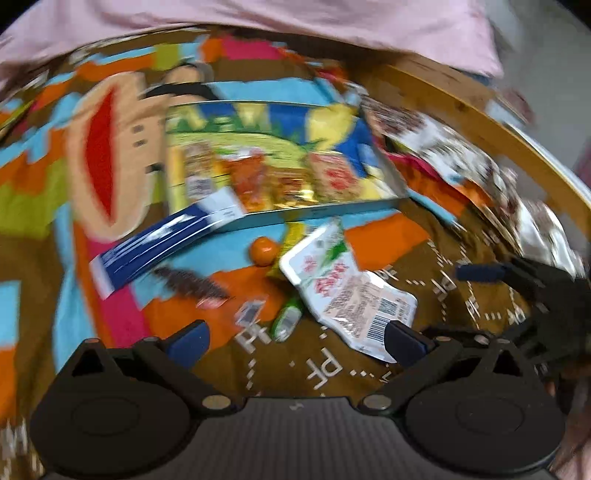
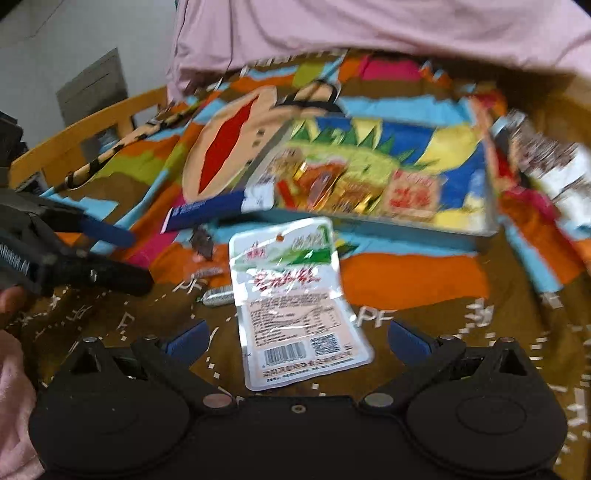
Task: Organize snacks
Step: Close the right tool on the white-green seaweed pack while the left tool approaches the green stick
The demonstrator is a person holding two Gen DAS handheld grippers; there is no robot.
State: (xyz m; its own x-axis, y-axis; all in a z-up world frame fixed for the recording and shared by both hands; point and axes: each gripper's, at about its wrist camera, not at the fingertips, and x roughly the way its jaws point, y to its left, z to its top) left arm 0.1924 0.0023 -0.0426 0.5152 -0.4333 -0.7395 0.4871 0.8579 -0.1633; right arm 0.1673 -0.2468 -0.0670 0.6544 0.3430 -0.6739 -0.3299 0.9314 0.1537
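Observation:
A white snack packet [image 2: 291, 302] with red lettering and a barcode lies flat on the patterned cloth, between the spread fingers of my right gripper [image 2: 297, 338], which is open and not touching it. My left gripper [image 1: 297, 343] is also open, and the same packet [image 1: 347, 291] lies just ahead of its right finger. Beyond the packet sits a shallow tin tray [image 2: 461, 206] with several snack packs inside. A dark blue box [image 2: 207, 210] leans on the tray's near left corner. Both views are blurred by motion.
A small orange fruit [image 1: 263, 251], a green packet [image 1: 286, 321], a dark snack piece [image 2: 203, 240] and a silver sachet [image 2: 218, 295] lie around the packet. More wrapped snacks [image 1: 461, 158] pile up at the right. A wooden rail [image 2: 74, 136] borders the cloth; a pink fabric [image 2: 369, 26] lies behind.

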